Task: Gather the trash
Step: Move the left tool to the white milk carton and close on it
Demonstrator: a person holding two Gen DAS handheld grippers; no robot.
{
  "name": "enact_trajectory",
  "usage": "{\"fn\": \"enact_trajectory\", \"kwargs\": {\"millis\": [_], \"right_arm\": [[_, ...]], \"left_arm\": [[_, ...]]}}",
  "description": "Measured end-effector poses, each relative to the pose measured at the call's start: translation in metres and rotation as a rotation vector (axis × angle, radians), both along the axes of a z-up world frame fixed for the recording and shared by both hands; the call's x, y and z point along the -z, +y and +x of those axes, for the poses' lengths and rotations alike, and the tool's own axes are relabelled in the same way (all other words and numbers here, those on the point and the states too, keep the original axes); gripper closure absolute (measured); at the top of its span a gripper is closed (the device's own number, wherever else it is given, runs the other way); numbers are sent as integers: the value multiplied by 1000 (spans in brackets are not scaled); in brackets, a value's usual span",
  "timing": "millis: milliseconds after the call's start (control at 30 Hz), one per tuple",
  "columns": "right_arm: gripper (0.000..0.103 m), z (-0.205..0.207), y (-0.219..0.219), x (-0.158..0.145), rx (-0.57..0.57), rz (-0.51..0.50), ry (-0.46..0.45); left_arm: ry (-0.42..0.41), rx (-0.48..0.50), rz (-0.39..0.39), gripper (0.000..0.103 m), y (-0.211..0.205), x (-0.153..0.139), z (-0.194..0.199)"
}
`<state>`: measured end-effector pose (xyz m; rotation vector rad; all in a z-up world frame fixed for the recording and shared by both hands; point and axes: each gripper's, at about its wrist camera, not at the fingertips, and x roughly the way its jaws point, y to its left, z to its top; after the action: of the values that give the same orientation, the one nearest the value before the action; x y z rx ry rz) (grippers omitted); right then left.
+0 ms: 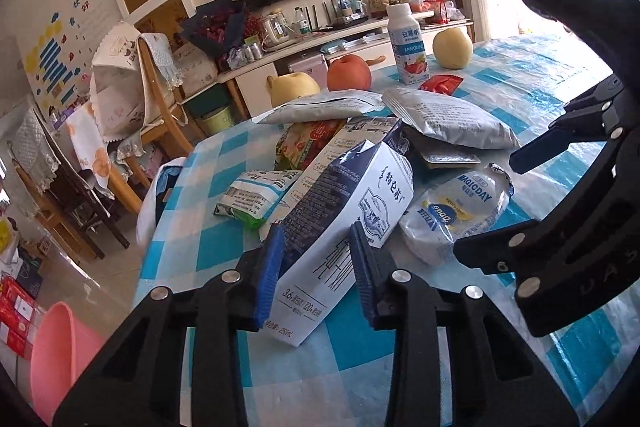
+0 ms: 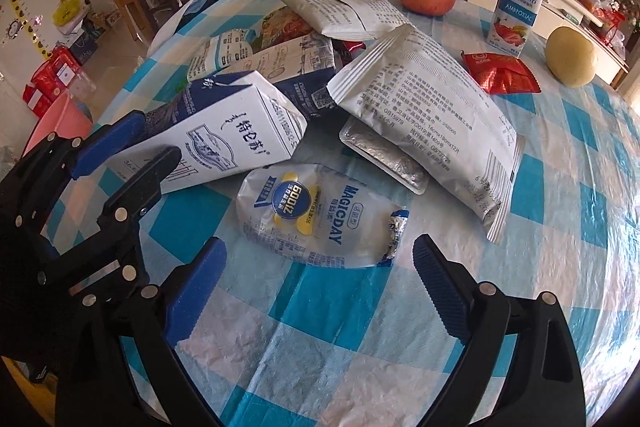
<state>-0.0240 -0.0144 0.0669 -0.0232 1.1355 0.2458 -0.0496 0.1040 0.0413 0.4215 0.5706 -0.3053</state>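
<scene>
On the blue-and-white checked tablecloth [image 2: 360,311], open cloth lies nearest the right gripper and toward the far right edge, while the litter crowds the left-centre near the rounded table edge, below which a pink bucket [image 1: 60,351] stands, contents hidden. Left gripper [image 1: 316,267]: blue pads clamped on the base end of a white-and-navy milk carton [image 1: 344,227], long axis running away from the fingers, gabled top tilted up. Right gripper [image 2: 316,291]: jaws spread wide, empty, just before a flattened MAGICDAY pouch [image 2: 316,215]; beyond it, silver sachets [image 2: 424,115].
</scene>
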Motion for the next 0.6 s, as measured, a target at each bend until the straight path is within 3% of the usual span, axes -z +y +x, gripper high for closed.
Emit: {"fn": "enact_trajectory", "kwargs": {"millis": [200, 300, 433, 533, 600], "right_arm": [[9, 7, 6, 4, -6, -36, -28], [9, 11, 11, 10, -45, -99, -29], [8, 11, 17, 16, -91, -138, -33], [8, 10, 16, 15, -82, -125, -36], [8, 11, 11, 16, -68, -124, -34]], "left_arm": [[38, 1, -78, 68, 14, -1, 1], [37, -27, -91, 54, 21, -2, 4], [76, -3, -190, 25, 33, -9, 7], [57, -16, -204, 13, 37, -11, 11], [73, -44, -211, 11, 42, -8, 19]]}}
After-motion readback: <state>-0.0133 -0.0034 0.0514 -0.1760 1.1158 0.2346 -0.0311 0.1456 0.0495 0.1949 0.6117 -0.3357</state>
